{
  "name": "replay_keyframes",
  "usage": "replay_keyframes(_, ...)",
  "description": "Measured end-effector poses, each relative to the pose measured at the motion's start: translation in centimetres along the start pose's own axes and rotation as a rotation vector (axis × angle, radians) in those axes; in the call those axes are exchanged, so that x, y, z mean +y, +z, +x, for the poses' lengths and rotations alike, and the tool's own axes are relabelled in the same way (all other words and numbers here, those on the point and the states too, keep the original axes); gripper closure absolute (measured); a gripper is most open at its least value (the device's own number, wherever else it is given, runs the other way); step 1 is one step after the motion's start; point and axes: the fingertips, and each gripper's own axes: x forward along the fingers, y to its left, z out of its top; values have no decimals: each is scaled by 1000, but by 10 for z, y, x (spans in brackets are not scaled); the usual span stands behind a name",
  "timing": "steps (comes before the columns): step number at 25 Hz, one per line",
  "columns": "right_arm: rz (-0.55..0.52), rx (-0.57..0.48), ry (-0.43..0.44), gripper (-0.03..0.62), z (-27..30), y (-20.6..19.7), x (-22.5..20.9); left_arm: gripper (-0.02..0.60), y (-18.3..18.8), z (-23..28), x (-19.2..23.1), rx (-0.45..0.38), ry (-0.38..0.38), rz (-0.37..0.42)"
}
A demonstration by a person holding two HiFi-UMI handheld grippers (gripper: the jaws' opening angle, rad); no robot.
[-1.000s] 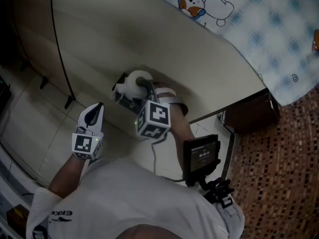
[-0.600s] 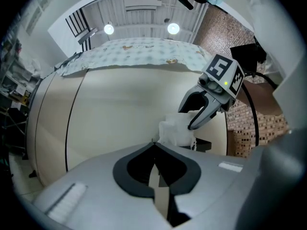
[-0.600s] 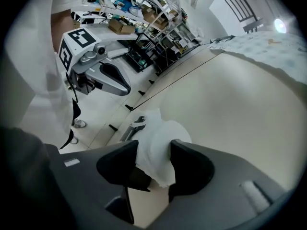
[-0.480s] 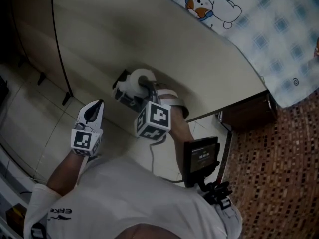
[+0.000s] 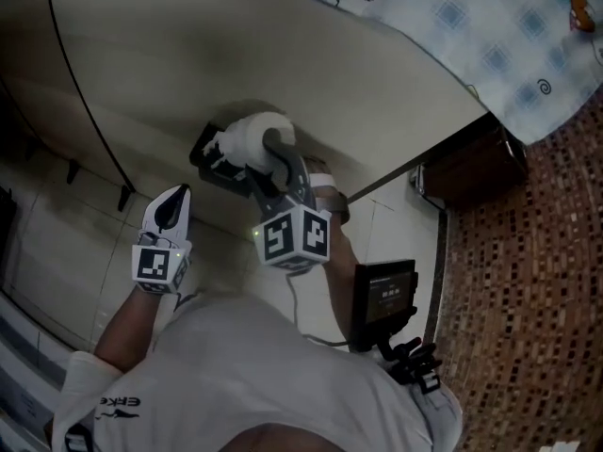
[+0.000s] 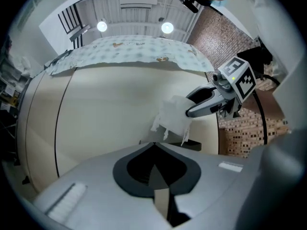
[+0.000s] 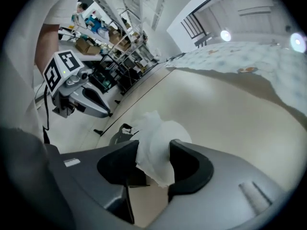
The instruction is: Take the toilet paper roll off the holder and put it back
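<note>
1. Edges and room: the roll (image 5: 254, 136) is at the black holder (image 5: 207, 156), which is fixed to a cream panel (image 5: 236, 55). A patterned cloth (image 5: 471, 26) overhangs the panel's top edge. Tiled floor (image 5: 47, 252) lies open to the left of the holder, and a dark seam runs down the panel farther left.
2. Views: the head view takes in both tongs and the person's arms. Only the left gripper view shows the roll just above the holder, with torn paper edges hanging; whether the two touch cannot be told. Only the right gripper view shows stocked shelves (image 7: 105, 37) across the room.
3. Right tongs (image 5: 271, 149): jaws wide, just been closing, and now clamped on the roll's two sides.
4. Left tongs (image 5: 178, 196): clenched and empty, held level, well apart from the roll on its left.
</note>
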Motion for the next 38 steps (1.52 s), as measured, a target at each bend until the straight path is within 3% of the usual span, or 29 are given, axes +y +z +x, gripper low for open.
replay_keyframes(8, 423, -106, -139, 379, -57, -26, -15, 578, 5, 5, -21, 0, -95, 5)
replay_keyframes(19, 975, -150, -252, 381, -81, -131, -22, 580, -14, 49, -58, 19, -203, 17)
replay_keyframes(28, 1479, -279, -219, 403, -87, -196, 20, 578, -25, 49, -67, 72, -198, 25)
replay_keyframes(33, 1634, -305, -167, 407, -88, -206, 45, 578, -22, 33, -72, 104, -188, 61)
replay_keyframes(38, 1680, -303, -138, 407, -76, -208, 54, 578, -34, 34, -58, 149, -166, 82)
